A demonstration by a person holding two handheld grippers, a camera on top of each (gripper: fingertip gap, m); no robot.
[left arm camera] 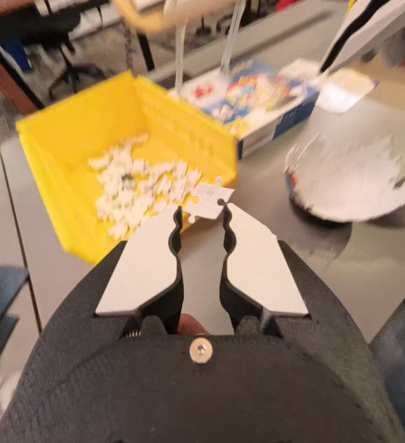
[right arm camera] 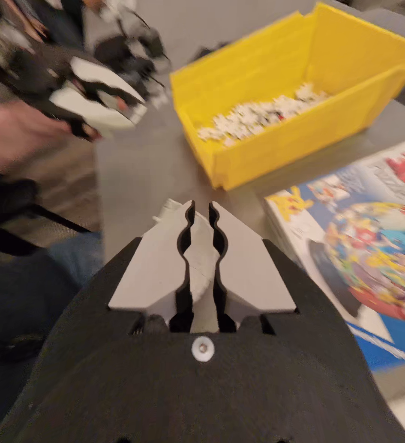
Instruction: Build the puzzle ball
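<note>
1. The left gripper (left arm camera: pixel 202 208) pinches a white puzzle piece (left arm camera: pixel 207 200) at its fingertips, jaws parted only by the piece's width.
2. The right gripper (right arm camera: pixel 201 203) clamps a white curved section of the puzzle ball (right arm camera: pixel 200 254).
3. Farther off, the yellow bin (left arm camera: pixel 76 124) holds loose pieces (left arm camera: pixel 136 182); the colourful box (right arm camera: pixel 364 239) lies to its right.

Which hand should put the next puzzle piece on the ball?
Probably the left. The left gripper already pinches a white puzzle piece at its tips, and the half-built ball sits just to its right. What the right gripper holds is unclear.
</note>
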